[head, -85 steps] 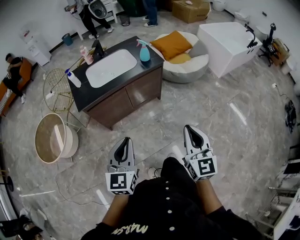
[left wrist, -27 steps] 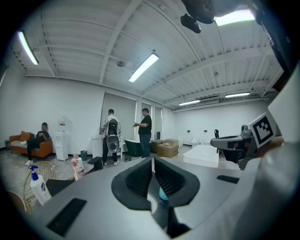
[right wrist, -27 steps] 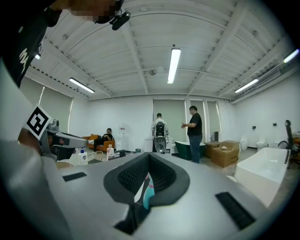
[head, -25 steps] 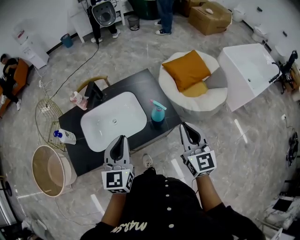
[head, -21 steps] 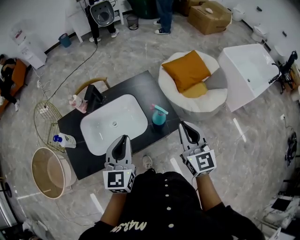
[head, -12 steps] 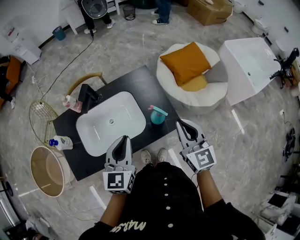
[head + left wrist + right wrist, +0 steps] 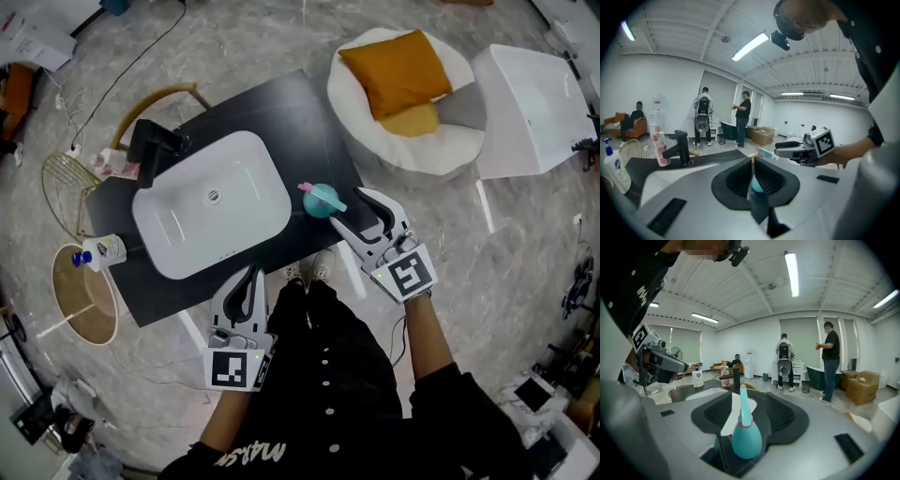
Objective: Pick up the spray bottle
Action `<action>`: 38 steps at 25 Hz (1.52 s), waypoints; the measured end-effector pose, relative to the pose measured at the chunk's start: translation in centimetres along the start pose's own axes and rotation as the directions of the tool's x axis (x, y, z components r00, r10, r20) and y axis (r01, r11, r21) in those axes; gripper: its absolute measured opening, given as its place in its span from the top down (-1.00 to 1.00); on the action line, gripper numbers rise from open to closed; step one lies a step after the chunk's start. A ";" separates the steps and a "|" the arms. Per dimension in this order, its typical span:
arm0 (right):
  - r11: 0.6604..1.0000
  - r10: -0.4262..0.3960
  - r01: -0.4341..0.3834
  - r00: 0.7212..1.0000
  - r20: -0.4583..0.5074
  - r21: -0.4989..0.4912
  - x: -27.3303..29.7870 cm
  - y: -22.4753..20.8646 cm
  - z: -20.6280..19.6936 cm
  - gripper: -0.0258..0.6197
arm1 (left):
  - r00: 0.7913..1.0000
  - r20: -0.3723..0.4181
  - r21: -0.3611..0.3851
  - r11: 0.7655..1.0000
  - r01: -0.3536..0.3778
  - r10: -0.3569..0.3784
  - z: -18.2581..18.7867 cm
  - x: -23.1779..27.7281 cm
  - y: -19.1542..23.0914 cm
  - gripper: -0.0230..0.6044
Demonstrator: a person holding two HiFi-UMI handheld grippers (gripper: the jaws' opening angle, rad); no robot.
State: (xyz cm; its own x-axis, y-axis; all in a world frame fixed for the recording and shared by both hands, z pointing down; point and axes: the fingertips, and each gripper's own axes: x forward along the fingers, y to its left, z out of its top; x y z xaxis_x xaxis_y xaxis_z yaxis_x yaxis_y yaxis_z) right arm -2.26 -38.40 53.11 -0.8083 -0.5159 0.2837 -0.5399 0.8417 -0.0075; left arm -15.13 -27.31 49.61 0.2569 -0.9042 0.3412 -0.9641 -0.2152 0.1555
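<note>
The teal spray bottle [image 7: 322, 200] with a pink trigger stands upright on the right corner of the black countertop [image 7: 281, 122]. My right gripper [image 7: 352, 211] is at the bottle from the right and its jaws are opening. In the right gripper view the bottle [image 7: 746, 439] stands between the spread jaws of the right gripper [image 7: 747, 394], and the pads do not press it. My left gripper [image 7: 249, 275] is shut and empty, low at the counter's front edge. In the left gripper view the left gripper [image 7: 752, 161] points at the bottle [image 7: 757, 184].
A white sink basin [image 7: 211, 216] fills the counter's middle, with a black faucet [image 7: 155, 141] and a pink bottle [image 7: 117, 167] behind it. A white soap bottle [image 7: 98, 251] stands at the left end. A wicker basket [image 7: 84, 295], a round seat [image 7: 398, 141] and a tub [image 7: 530, 108] flank the counter.
The counter has come closer and both grippers have dropped. My right gripper moved left up to the bottle and its jaws went from shut to spread.
</note>
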 end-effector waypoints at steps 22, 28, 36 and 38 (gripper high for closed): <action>0.983 0.182 -0.179 0.977 0.112 -0.039 6.0 0.7 -2.6 0.52 | 0.981 -0.178 -0.054 0.995 -0.087 0.076 -8.0 -0.2 -0.4 0.84; 0.999 0.036 -0.039 0.989 0.143 0.019 2.1 -0.8 2.7 0.52 | 0.989 -0.110 -0.021 0.995 -0.101 0.098 -3.7 -0.6 0.0 0.84; 0.978 -0.207 0.201 0.958 0.201 0.049 -5.2 -2.1 9.0 0.52 | 0.997 0.062 0.053 0.998 -0.043 0.040 3.6 0.8 -0.2 0.84; 0.968 -0.252 0.243 0.944 0.213 0.072 -6.9 -1.7 9.9 0.52 | 0.996 0.082 0.059 0.998 -0.032 0.027 4.8 0.7 -0.5 0.84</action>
State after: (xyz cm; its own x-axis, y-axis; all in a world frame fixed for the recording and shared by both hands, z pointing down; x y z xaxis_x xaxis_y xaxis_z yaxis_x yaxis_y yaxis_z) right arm 1.90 -37.90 41.69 -0.6767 -0.7333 0.0659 -0.7352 0.6778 -0.0070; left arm -14.76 -29.62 45.35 0.2243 -0.9369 0.2681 -0.9741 -0.2076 0.0898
